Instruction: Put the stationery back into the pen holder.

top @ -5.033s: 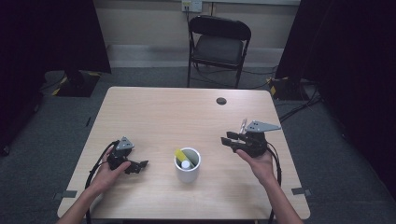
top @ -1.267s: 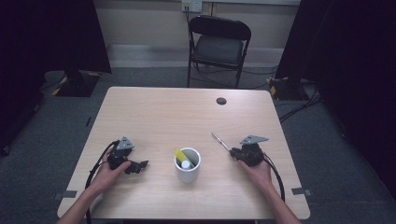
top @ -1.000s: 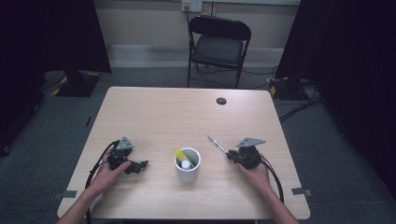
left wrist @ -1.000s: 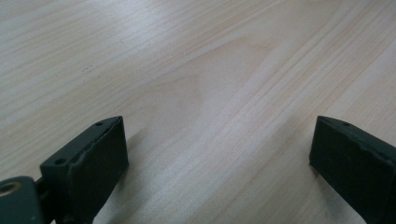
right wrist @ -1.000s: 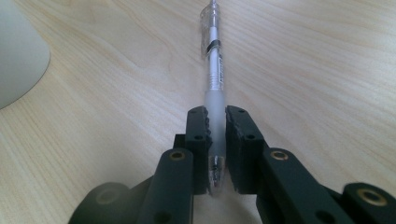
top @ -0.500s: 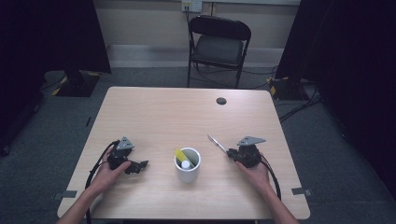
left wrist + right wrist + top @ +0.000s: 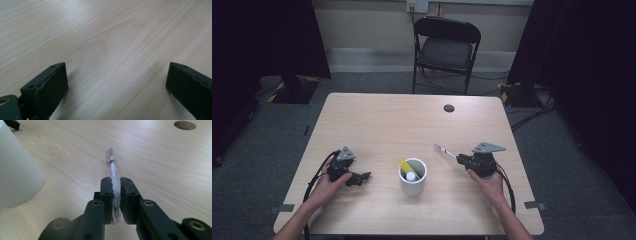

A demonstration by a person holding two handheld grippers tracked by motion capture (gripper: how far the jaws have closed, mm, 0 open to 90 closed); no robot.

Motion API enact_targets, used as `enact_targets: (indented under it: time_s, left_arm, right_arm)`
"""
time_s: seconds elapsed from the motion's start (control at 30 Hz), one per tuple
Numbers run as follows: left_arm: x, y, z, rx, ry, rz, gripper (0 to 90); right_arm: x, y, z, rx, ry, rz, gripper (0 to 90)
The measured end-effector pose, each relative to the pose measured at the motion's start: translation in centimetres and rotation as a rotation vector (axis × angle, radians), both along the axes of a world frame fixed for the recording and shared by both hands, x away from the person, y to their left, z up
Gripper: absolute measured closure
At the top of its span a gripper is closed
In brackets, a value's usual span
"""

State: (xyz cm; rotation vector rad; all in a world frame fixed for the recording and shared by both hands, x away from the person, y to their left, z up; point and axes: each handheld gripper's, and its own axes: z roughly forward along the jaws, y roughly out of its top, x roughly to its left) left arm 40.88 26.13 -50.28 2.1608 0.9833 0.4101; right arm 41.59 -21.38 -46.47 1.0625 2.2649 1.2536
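My right gripper rests low on the table at the right and is shut on a clear pen, whose free end points away toward the table's middle. A white cup stands between the two hands and holds a yellow marker and a white-tipped one. At the left, my left gripper lies on the table, open, with bare wood between its jaws.
A round cable hole sits in the wooden table toward the far right. A black folding chair stands behind the table. Cables trail from both grippers over the near edge.
The right gripper came down from above the table five seconds ago and now holds the pen low on the table, slightly left of where it was. The left gripper has stayed put.
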Motion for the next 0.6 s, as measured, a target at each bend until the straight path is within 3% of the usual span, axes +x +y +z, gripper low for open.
enact_targets:
  time_s: [0.6]
  left_arm:
    - [0.0,0.0,0.0,0.003,-0.003,-0.003,3.3]
  right_arm:
    - [-0.8,-0.2,2.1,0.02,-0.007,0.022,81.1]
